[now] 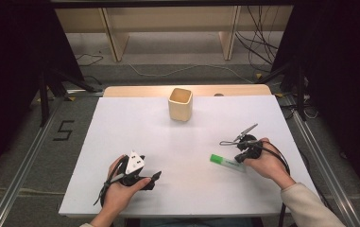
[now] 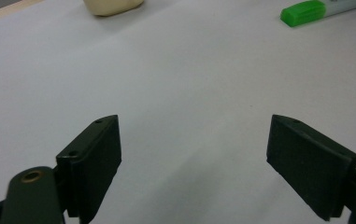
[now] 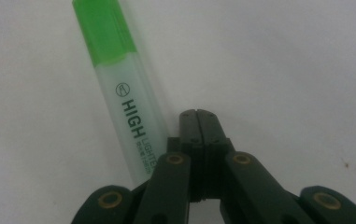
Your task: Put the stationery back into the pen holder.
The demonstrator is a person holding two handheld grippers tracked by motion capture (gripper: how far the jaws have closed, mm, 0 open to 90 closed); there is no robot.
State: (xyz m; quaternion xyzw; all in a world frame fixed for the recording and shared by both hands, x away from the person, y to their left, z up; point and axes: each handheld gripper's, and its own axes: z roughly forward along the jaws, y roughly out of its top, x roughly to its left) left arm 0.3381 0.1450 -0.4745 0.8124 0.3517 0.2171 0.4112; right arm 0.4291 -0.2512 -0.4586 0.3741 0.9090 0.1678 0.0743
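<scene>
Highlighter [image 1: 227,162]: one is counted, laid flat on the white counter [image 1: 177,156] just beside the right gripper [image 1: 240,153], whose jaws are pressed together on nothing. Its long axis is set across the counter, the green cap turned toward the left gripper [image 1: 155,177], which is held wide and empty. One cream cup [image 1: 180,104] is placed at the far edge.

Both grippers are black; the left gripper [image 1: 156,176] carries a grey three-cornered plate. Brass-coloured pivot pins mark the right gripper [image 3: 198,113]. The right arm wears a cream sleeve [image 1: 305,204].
</scene>
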